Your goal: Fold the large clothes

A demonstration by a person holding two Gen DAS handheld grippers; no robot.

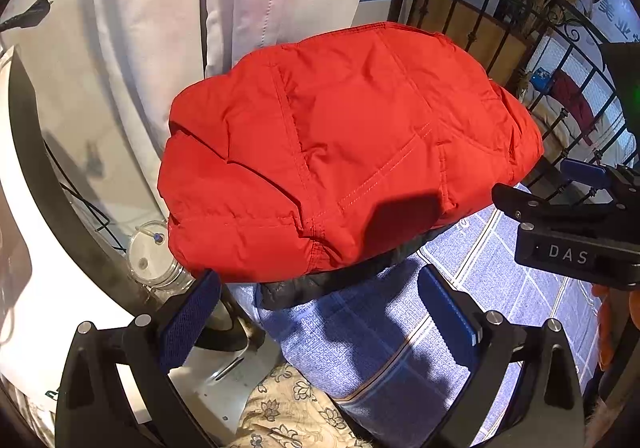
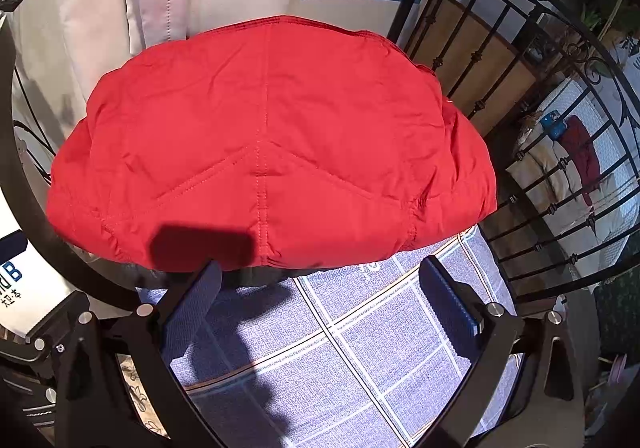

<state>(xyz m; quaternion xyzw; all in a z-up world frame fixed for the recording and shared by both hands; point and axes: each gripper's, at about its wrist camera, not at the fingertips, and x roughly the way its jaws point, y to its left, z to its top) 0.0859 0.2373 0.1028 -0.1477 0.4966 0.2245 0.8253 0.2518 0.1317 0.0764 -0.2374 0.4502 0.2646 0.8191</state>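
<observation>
Left claw [image 1: 320, 312] and right claw [image 2: 320, 308] both hang with fingers spread wide, gripping nothing.

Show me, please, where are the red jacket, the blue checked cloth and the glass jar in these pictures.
red jacket [image 2: 272, 135]: right wrist view, on the centre seam of its folded top.
blue checked cloth [image 2: 360, 360]: right wrist view, on a bare part near the gripper.
glass jar [image 1: 150, 252]: left wrist view, on its clear lid.
</observation>
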